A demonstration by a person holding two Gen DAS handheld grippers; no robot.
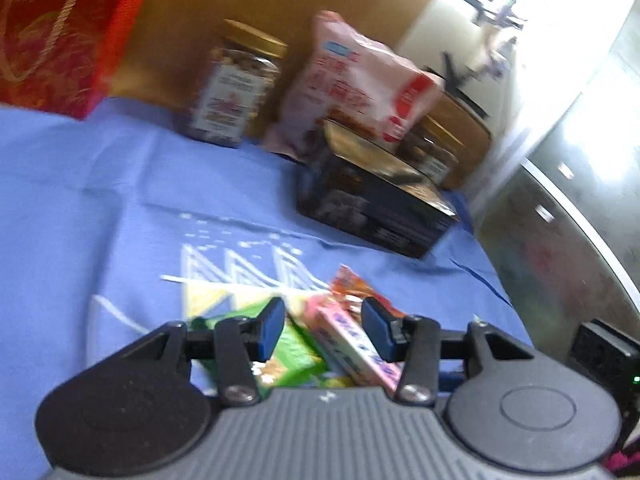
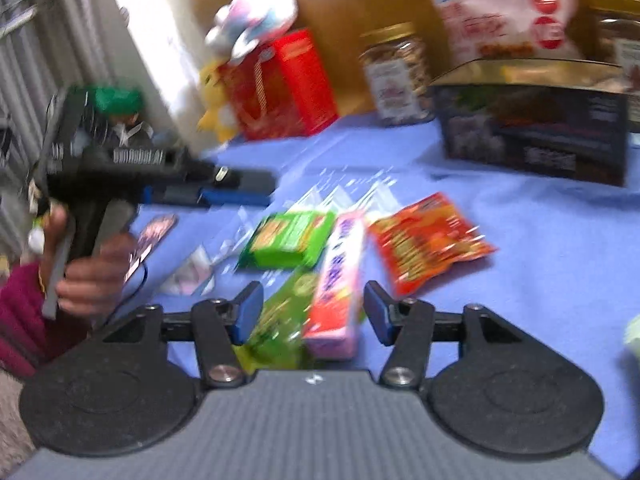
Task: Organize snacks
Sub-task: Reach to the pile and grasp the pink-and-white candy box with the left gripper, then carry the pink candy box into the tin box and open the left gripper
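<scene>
Right gripper sat jaws apart, straddling the pink box without pinching it; best to centre on the box before closing. Left gripper also gaped over the same pile, holding nothing. Green packets touched the box and the orange bag lay beside it, crowding any clean grab. Black carton and jar stood well behind.

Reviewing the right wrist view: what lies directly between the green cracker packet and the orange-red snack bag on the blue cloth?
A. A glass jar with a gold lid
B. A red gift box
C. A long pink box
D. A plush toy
C. The long pink box lies on the blue cloth with the green cracker packet on its left and the orange-red snack bag on its right.
</scene>
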